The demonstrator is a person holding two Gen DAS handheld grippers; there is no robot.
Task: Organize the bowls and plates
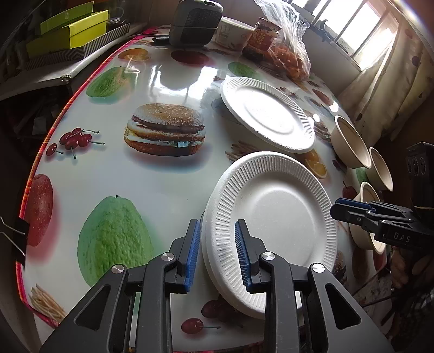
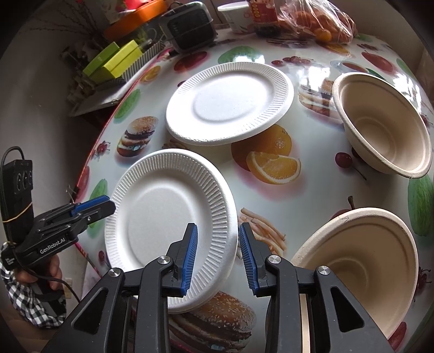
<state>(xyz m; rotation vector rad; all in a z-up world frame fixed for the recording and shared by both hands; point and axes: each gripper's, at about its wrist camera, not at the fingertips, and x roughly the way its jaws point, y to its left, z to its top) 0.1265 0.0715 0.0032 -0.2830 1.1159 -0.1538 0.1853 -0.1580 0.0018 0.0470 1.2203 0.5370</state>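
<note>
A white ribbed foam plate [image 1: 274, 214] lies at the table's near edge, and a doubled rim suggests a second plate under it. My left gripper [image 1: 217, 225] straddles its left rim, blue pads slightly apart from the foam, so it stands open. My right gripper [image 2: 217, 228] straddles the same plate's [image 2: 168, 211] right rim, with a gap showing beside the right pad, so it too is open. A second white plate [image 2: 230, 100] lies farther back. Beige bowls sit to the right, one far [image 2: 385, 127] and one near [image 2: 360, 258].
The round table [image 1: 162, 190] has a glossy fruit-and-burger print. At the back stand a black appliance [image 1: 195, 21], a paper cup [image 1: 233, 32], a jar [image 1: 260, 38] and a plastic bag of oranges [image 2: 320, 24]. Green boxes [image 1: 78, 30] sit beyond the left edge. A checked sleeve [image 2: 24, 298] shows at lower left.
</note>
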